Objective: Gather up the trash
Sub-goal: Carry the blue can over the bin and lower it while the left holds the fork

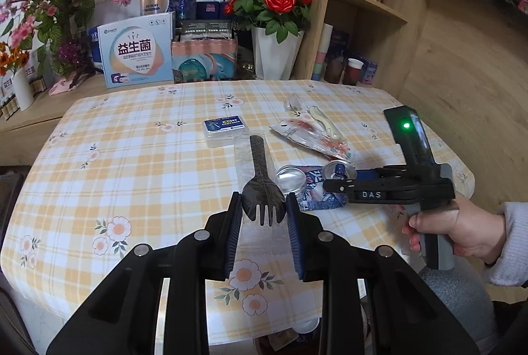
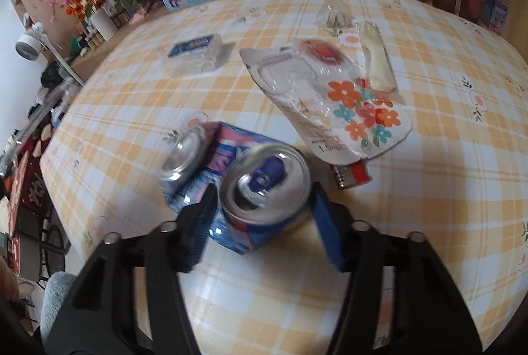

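Observation:
In the left wrist view my left gripper (image 1: pixel 263 216) is shut on a black plastic fork and spoon set in a clear wrapper (image 1: pixel 262 186), held above the checked tablecloth (image 1: pixel 132 157). My right gripper (image 1: pixel 336 180) reaches in from the right at the crushed blue can (image 1: pixel 338 171). In the right wrist view my right gripper (image 2: pixel 264 199) has its fingers on both sides of the can (image 2: pixel 264 183), shut on it. A second crushed can (image 2: pixel 184 157) lies to its left on a blue and pink wrapper (image 2: pixel 227 153).
A flowered clear package (image 2: pixel 330 97), a cream plastic piece (image 2: pixel 376 61), crumpled clear plastic (image 2: pixel 333 13), a small blue-labelled box (image 2: pixel 194 53) and a red lighter (image 2: pixel 351 175) lie on the table. Boxes, flower vases and a wooden shelf (image 1: pixel 363 1) stand behind.

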